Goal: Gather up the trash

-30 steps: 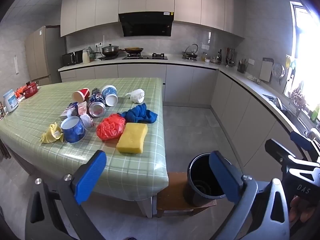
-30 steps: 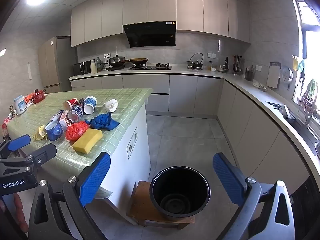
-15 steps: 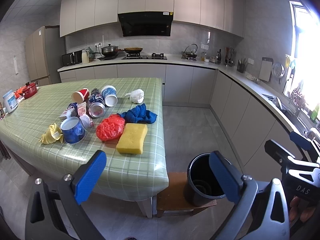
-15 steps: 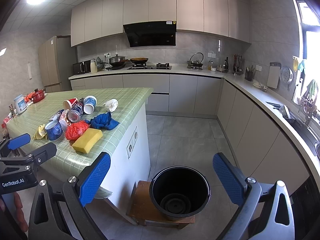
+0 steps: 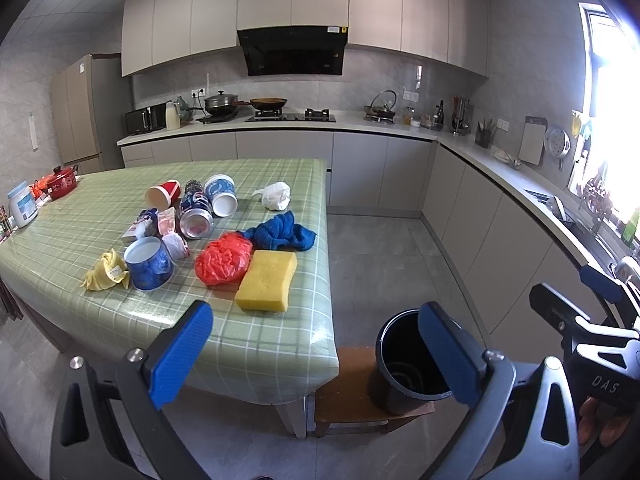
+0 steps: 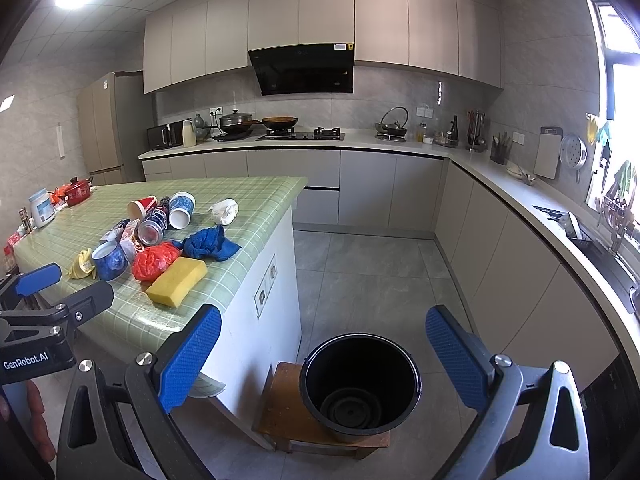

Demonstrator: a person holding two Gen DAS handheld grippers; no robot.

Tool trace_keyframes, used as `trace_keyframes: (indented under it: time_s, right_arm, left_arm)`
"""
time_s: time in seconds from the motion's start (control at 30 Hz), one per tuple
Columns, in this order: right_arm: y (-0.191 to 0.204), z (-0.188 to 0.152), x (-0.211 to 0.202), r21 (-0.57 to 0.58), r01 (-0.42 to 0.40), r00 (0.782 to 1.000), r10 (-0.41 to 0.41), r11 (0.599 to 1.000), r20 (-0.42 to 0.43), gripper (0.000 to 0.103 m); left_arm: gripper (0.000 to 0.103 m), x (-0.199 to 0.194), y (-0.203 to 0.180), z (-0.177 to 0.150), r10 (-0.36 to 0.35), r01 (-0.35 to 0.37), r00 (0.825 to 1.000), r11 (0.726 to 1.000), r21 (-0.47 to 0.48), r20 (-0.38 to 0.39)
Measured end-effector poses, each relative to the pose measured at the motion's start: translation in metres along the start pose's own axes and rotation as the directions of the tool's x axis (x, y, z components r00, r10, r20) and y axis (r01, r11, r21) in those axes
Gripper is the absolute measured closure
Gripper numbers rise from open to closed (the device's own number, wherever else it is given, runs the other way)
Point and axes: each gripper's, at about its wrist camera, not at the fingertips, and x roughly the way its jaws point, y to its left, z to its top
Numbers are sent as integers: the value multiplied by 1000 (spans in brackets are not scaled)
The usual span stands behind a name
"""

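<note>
Trash lies on a green checked table (image 5: pixel 72 232): a red plastic bag (image 5: pixel 222 258), a blue paper cup (image 5: pixel 149 263), a yellow wrapper (image 5: pixel 105 277), a drink can (image 5: pixel 196 216), a red cup (image 5: pixel 162 194), another blue cup (image 5: pixel 222 198), a white crumpled bag (image 5: pixel 276 196) and small packets (image 5: pixel 154 226). A black bucket (image 6: pixel 360 380) stands on a low wooden stool (image 6: pixel 280 412) by the table's corner. My left gripper (image 5: pixel 316 352) is open and empty, short of the table's near edge. My right gripper (image 6: pixel 324 354) is open and empty, above the bucket.
A yellow sponge (image 5: pixel 267 280) and a blue cloth (image 5: pixel 280 234) lie among the trash. A red pot (image 5: pixel 60 182) and white jar (image 5: pixel 22 204) stand at the table's far left. Kitchen counters (image 6: pixel 520 200) run along the back and right walls, with tiled floor (image 6: pixel 360 272) between.
</note>
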Motion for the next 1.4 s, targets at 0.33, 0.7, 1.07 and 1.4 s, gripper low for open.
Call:
trace_keyframes:
  time_s: [0.33,0.7,1.07,1.4]
  right_arm:
    - [6,0,3,-3,-2,1000,2,1000,3,0]
    - [6,0,3,-4,-3,1000,3,1000,2,0]
    - [6,-1,4,-3,-3,1000,3,1000,1,0]
    - [6,-1,4,-3,-3,1000,3,1000,0,0]
  left_arm:
    - [0,-1,0,3,-1,1,1000,1000,1,0]
    - [0,-2,-1,3,1,-1,1000,1000,2,1]
    - [0,-2,0,0,1,-1,1000,1000,0,2]
    - [0,-2,0,-1,3,-3,1000,1000,-1,1]
